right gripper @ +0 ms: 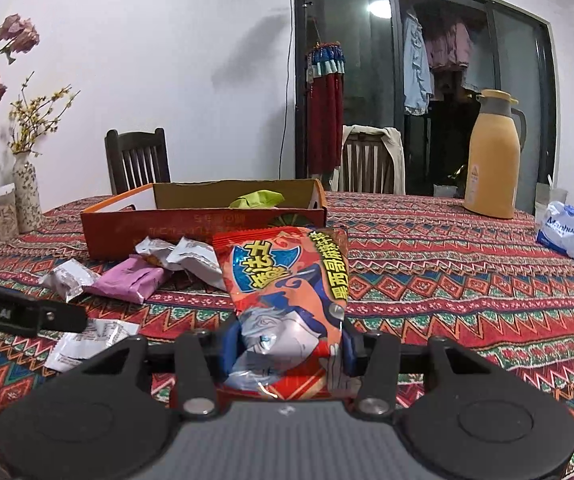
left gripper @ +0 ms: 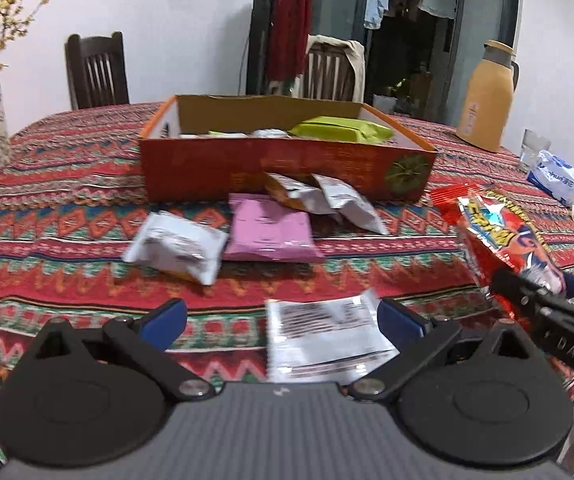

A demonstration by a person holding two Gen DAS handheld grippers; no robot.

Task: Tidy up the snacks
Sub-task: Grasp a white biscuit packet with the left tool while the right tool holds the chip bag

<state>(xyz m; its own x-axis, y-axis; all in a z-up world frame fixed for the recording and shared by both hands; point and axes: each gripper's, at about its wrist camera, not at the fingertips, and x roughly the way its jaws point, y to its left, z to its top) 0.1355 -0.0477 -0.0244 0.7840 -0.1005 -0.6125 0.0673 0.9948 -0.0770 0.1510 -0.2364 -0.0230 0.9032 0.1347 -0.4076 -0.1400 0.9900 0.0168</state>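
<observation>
The glossy red snack bag with a cartoon figure and yellow lettering [right gripper: 287,300] stands upright, pinched at its lower part between the blue pads of the right gripper [right gripper: 289,350], above the patterned red woven tablecloth [right gripper: 447,280] and in front of the near right corner of the open orange cardboard box [right gripper: 203,228]. Inside that box lies a lime-green foil packet [left gripper: 343,130] among paler wrappers. Just before the box's near wall, several loose packets lie on the cloth: a flat pink packet [left gripper: 271,232], two silver-white pouches [left gripper: 323,200] leaning on each other, and a white packet [left gripper: 175,248] to the left. The left gripper [left gripper: 281,320] hangs with its blue pads spread wide, a white printed wrapper [left gripper: 323,332] lying on the cloth between them, untouched. Far right stand a tan thermos jug [right gripper: 493,156] and a blue-and-white tissue pack [right gripper: 571,236].
</observation>
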